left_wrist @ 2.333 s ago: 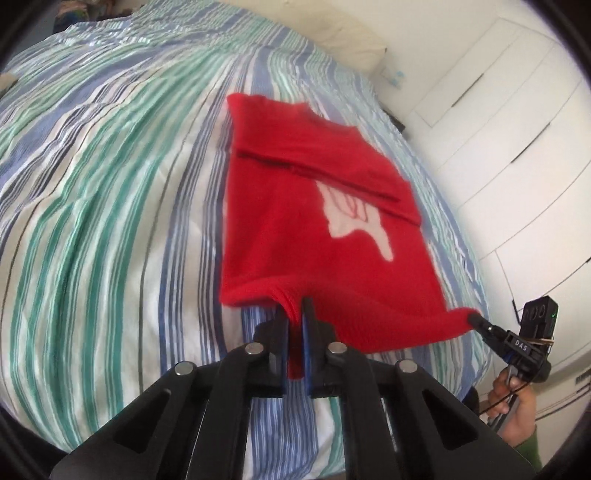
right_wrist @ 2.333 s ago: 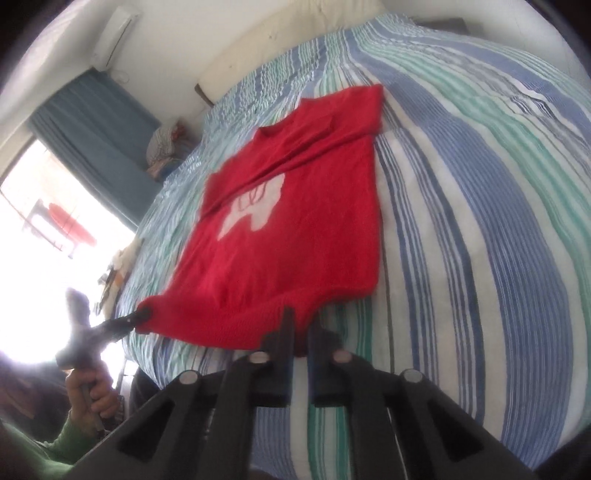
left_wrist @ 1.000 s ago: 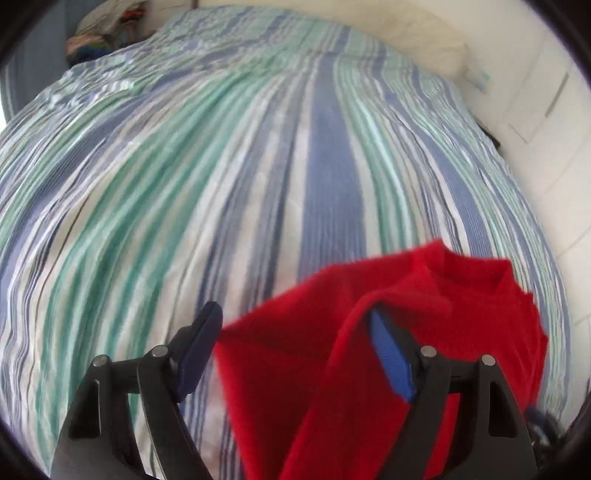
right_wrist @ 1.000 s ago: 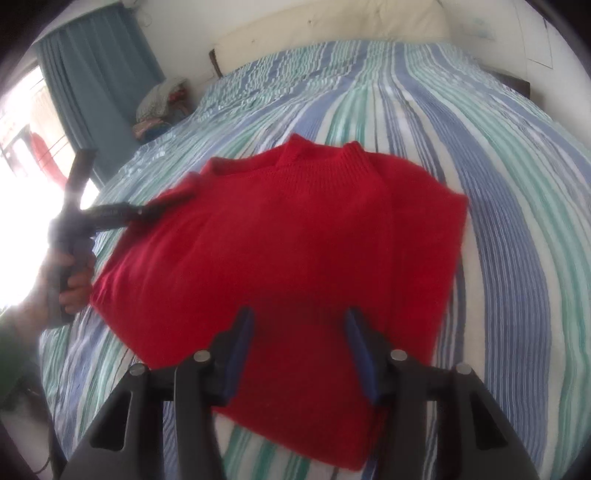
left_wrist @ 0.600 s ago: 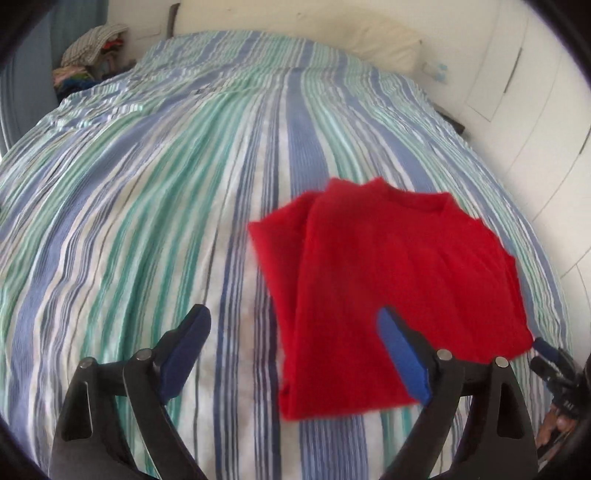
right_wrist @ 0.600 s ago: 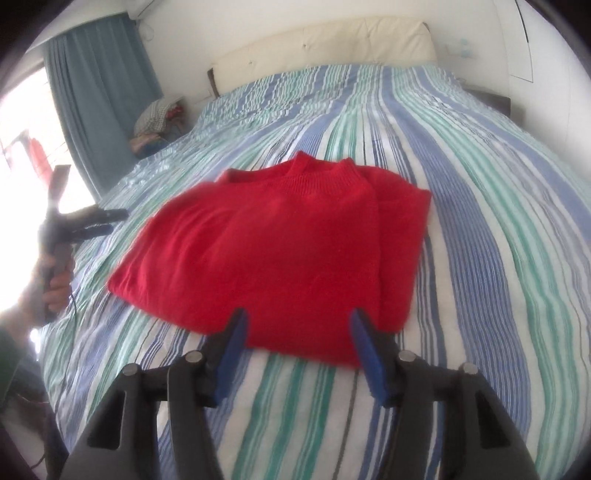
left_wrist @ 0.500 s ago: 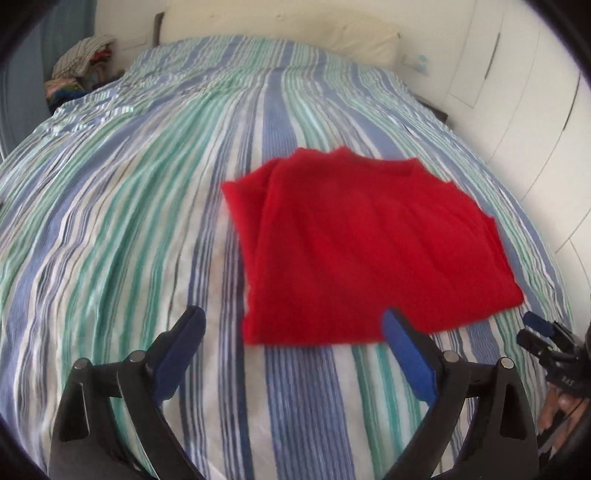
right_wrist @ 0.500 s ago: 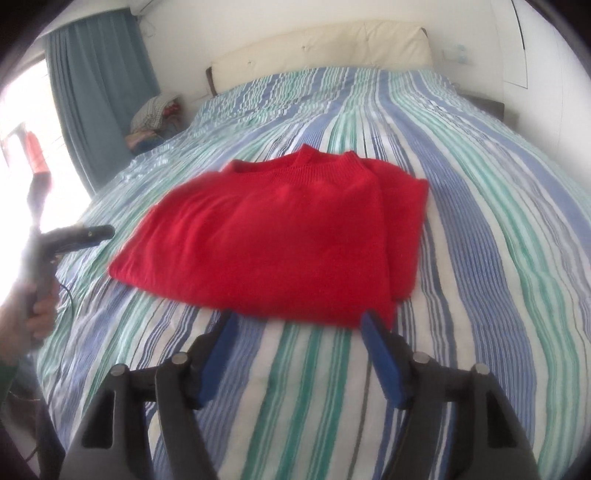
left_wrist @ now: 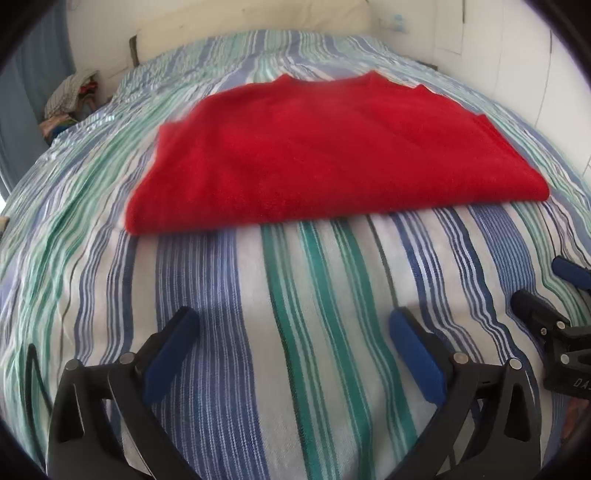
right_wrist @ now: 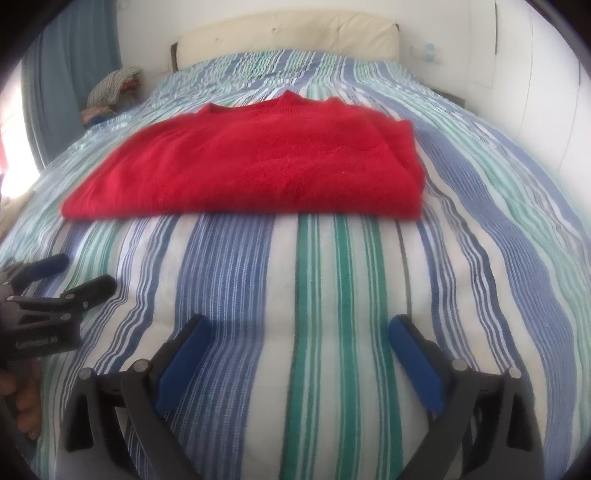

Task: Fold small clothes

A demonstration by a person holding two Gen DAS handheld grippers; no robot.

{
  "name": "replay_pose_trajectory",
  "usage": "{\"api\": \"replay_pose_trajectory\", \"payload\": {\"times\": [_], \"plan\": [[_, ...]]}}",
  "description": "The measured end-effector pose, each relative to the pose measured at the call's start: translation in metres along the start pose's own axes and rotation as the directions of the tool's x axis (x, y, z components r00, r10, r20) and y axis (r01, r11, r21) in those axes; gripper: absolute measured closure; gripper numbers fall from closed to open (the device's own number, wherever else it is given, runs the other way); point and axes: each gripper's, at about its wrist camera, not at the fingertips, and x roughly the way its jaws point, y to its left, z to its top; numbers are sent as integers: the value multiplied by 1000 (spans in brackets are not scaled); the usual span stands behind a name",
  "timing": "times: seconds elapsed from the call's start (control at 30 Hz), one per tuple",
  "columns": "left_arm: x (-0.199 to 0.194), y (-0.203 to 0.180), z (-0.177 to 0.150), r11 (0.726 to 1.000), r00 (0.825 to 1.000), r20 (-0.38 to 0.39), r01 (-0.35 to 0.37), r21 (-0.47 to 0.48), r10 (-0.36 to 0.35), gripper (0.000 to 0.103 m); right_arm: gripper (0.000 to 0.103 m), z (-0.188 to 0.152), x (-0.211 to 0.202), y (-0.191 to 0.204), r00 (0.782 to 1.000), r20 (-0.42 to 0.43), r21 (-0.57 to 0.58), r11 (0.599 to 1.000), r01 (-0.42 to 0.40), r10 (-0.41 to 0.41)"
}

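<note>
Folded red sweater [left_wrist: 332, 155] flat on the striped bed [left_wrist: 314, 314], collar toward the headboard [right_wrist: 288, 33]; any print hidden inside the fold. Far edge soft with blur in both views, so layers hard to count, perhaps two at the right side, where the right wrist view shows a doubled edge [right_wrist: 410, 162]. Left gripper [left_wrist: 291, 332] short of the sweater's near edge, jaws spread wide, nothing between them but bedding. Right gripper [right_wrist: 297, 336] likewise (jaws spread, clear of the cloth). Left view alone: the right gripper's tips [left_wrist: 554, 291] at the right rim, body cut off by the frame. Right view alone: the left gripper [right_wrist: 70, 277] at the left rim, with the hand [right_wrist: 22, 402] below it partly cropped. Pile of clothes [right_wrist: 110, 88] beside the curtain [right_wrist: 70, 62], too blurred to identify.
</note>
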Motion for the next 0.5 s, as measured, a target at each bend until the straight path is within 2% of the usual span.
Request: {"api": "replay_pose_trajectory", "payload": {"times": [0.5], "plan": [[-1,-2,-6,1000,1000,-6,3,2,-3,0,2,2,2,0,1000,-10,-4,1000,10,-10]]}}
